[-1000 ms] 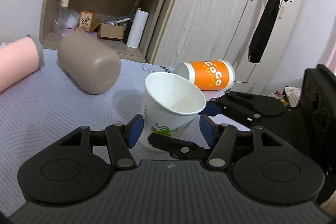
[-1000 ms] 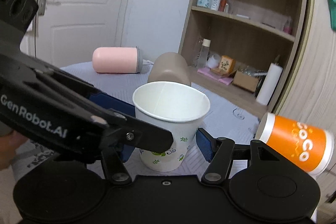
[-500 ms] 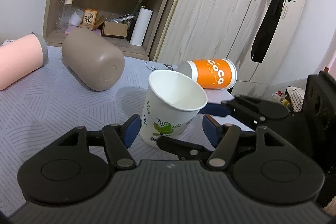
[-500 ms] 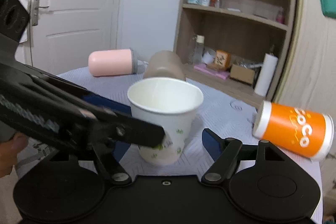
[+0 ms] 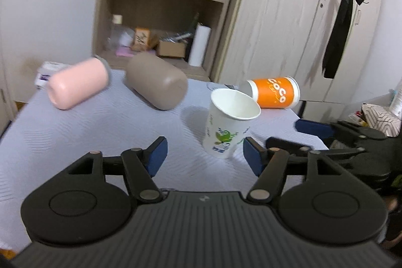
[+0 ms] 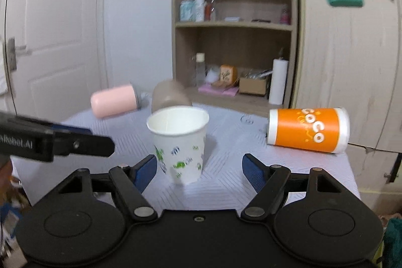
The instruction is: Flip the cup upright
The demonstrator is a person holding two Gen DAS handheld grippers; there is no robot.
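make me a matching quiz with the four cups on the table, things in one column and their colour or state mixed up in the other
Column one:
1. paper cup
2. coco cup
3. pink cup
4. brown cup

Column two:
A. lies on its side at the far left of the table
B. orange with white ends, lying on its side
C. stands with its open mouth up, white with green leaf prints
D. lies on its side between the pink one and the standing one

Pairs: 1-C, 2-B, 3-A, 4-D

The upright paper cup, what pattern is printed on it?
Green leaf and blue motifs on the white paper cup, clearest in the right wrist view.
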